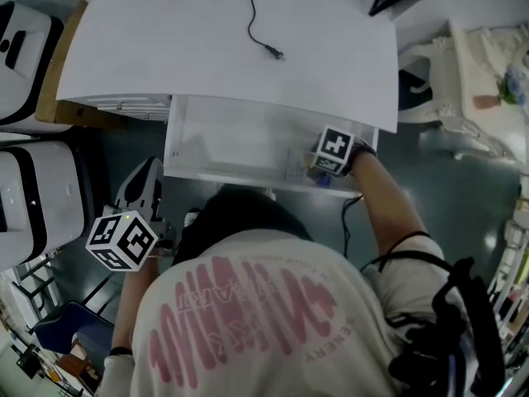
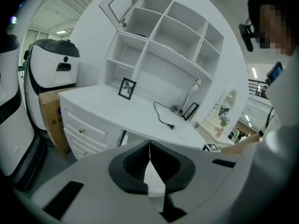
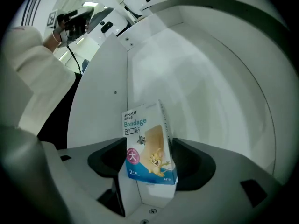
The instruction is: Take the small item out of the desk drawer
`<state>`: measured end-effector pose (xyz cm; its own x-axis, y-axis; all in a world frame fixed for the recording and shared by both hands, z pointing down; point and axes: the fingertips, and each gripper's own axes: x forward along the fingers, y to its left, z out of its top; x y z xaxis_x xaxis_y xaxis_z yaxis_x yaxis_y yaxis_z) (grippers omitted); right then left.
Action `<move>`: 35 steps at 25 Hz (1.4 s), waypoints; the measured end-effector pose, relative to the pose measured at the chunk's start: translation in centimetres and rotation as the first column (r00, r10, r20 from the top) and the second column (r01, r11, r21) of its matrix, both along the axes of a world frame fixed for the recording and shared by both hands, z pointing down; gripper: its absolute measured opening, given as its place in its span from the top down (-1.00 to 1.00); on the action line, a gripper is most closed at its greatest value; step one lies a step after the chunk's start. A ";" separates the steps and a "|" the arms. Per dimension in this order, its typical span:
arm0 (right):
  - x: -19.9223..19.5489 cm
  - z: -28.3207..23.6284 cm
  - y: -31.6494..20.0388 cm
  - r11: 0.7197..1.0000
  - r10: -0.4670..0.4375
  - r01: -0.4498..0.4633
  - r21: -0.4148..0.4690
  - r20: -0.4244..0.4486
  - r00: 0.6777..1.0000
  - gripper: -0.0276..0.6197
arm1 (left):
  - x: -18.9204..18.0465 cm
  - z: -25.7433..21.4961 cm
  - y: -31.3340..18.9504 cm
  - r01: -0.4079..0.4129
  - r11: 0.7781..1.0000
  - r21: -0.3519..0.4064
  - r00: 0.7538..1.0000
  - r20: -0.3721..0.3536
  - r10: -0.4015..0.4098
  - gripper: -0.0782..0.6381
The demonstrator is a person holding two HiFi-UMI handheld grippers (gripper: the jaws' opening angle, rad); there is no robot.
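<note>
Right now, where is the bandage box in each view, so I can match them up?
Head view: bandage box is only a blue speck under the right gripper, front right of the drawer.
Left gripper view: not in it.
Right gripper view: box bottom centre, held in the gripper.
Shared landmark: the open drawer, in head and right gripper views.

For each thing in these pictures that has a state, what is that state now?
Desk drawer: pulled open.
Right gripper: reaching into the drawer, gripping.
Bandage box: tilted, pinched by the right gripper.
Left gripper: fingers together, empty.
Power cord: unplugged, lying loose.
Side drawers: shut.
</note>
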<state>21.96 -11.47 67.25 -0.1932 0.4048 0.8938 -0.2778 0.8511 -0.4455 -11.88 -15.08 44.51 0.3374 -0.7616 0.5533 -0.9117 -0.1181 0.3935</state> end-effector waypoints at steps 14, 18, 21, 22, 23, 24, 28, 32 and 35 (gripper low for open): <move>-0.8 -4.5 0.7 0.975 -0.020 0.034 -0.217 0.070 0.997 0.17 | -1.1 -0.7 1.4 0.037 0.999 0.010 0.999 0.007 -0.037 0.70; -1.1 -5.6 1.5 0.973 -0.047 0.065 -0.221 0.082 0.995 0.18 | -0.7 -0.9 1.1 0.028 0.999 0.020 1.000 -0.007 -0.028 0.70; -1.2 -6.5 2.1 0.973 -0.069 0.088 -0.213 0.095 0.993 0.22 | -0.2 -1.1 0.8 0.014 0.999 0.031 1.000 -0.013 -0.014 0.70; -1.2 -6.7 2.4 0.973 -0.081 0.100 -0.208 0.098 0.992 0.23 | 0.0 -1.1 0.7 0.010 0.999 0.034 1.000 -0.016 -0.009 0.70; -1.2 -6.8 2.7 0.973 -0.095 0.113 -0.202 0.098 0.991 0.23 | 0.2 -1.1 0.7 0.005 0.999 0.035 1.000 -0.018 -0.004 0.70; -1.2 -6.8 3.0 0.973 -0.111 0.128 -0.194 0.095 0.989 0.23 | 0.3 -1.1 0.6 0.000 0.999 0.036 1.000 -0.021 0.000 0.70; -1.3 -6.1 3.8 0.975 -0.162 0.170 -0.139 0.072 0.984 0.24 | 0.5 -1.1 0.4 -0.008 0.999 0.040 1.000 -0.026 0.009 0.70; -1.4 -5.2 3.6 0.981 -0.167 0.171 -0.090 0.046 0.985 0.57 | 0.4 -1.2 0.1 -0.012 0.999 0.045 1.000 -0.029 0.013 0.70; -1.2 -5.2 3.2 0.986 -0.149 0.151 -0.071 0.030 0.988 0.58 | 0.3 -1.2 0.1 -0.018 0.999 0.050 0.999 -0.033 0.020 0.70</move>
